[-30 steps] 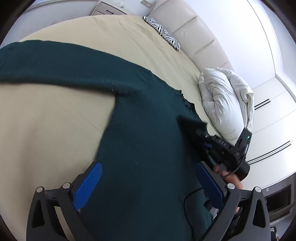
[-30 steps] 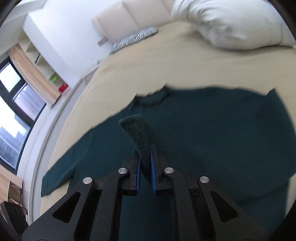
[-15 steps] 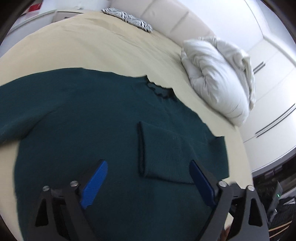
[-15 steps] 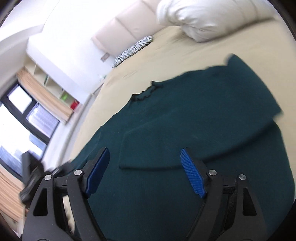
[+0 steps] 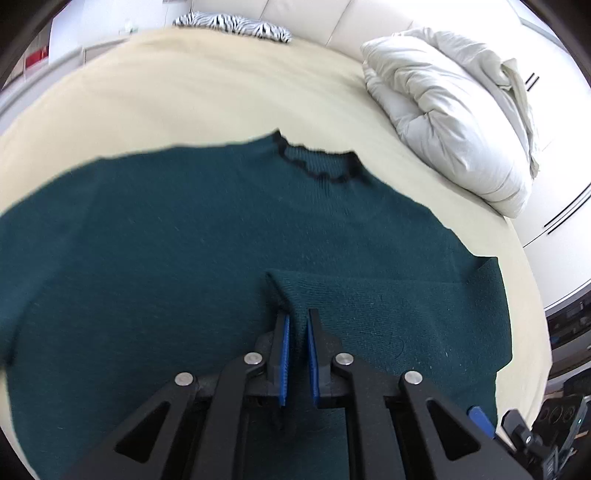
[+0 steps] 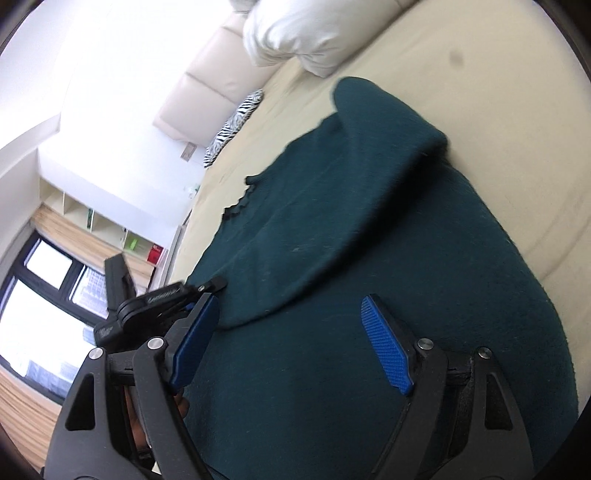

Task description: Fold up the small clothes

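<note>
A dark green knit sweater [image 5: 184, 240] lies flat on the beige bed, its black-trimmed neck [image 5: 317, 162] away from me. One sleeve [image 5: 388, 306] is folded across the body. My left gripper [image 5: 296, 321] is shut on the cuff end of that folded sleeve. In the right wrist view the sweater [image 6: 351, 240] fills the middle, with the folded sleeve [image 6: 332, 206] across it. My right gripper [image 6: 291, 321] is open and empty just above the sweater's lower body. The left gripper [image 6: 162, 299] shows at its left.
The beige bed [image 5: 184, 92] spreads around the sweater. A white duvet bundle [image 5: 450, 110] lies at the far right by the padded headboard. A zebra-print pillow [image 5: 232, 26] lies at the far edge. Shelves and a window [image 6: 55, 269] stand beyond the bed.
My right gripper let go of the sleeve cuff, opened and drew back toward the sweater's right side. My left gripper came in from open and closed on the folded sleeve's cuff.
</note>
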Demonstrator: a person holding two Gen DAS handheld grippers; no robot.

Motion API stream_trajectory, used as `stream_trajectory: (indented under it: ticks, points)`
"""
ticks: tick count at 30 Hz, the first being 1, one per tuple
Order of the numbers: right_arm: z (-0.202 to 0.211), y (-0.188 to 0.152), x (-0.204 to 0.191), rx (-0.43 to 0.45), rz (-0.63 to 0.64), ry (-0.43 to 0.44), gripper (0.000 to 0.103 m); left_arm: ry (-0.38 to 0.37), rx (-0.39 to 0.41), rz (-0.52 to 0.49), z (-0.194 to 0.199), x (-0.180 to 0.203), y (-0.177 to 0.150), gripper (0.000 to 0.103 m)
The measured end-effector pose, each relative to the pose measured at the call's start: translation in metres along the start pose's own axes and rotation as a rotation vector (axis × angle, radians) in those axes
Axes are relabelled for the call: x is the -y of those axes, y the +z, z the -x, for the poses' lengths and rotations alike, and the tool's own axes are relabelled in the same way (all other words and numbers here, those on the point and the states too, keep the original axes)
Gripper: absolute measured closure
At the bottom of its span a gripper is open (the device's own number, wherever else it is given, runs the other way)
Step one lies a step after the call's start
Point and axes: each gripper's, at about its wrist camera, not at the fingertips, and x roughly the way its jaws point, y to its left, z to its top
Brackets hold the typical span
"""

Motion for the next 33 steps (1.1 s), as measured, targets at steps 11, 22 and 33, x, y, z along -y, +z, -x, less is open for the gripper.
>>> stream_trajectory:
  ticks: [11,22,33]
  points:
    - [-0.006,0.047,0.015,0.013,-0.160,0.008,0.024,-0.022,0.187,0.078,0.033,-0.035,0.025,0.101]
    - [-0.020,0.046,0.012,0.020,-0.111,-0.019,0.025,0.008,0.032,-0.044,-0.006,-0.002,0.006,0.051]
    - [-0.019,0.039,0.012,0.033,-0.048,-0.017,0.026,0.093,0.065,-0.131,-0.002,0.019,0.003,0.093]
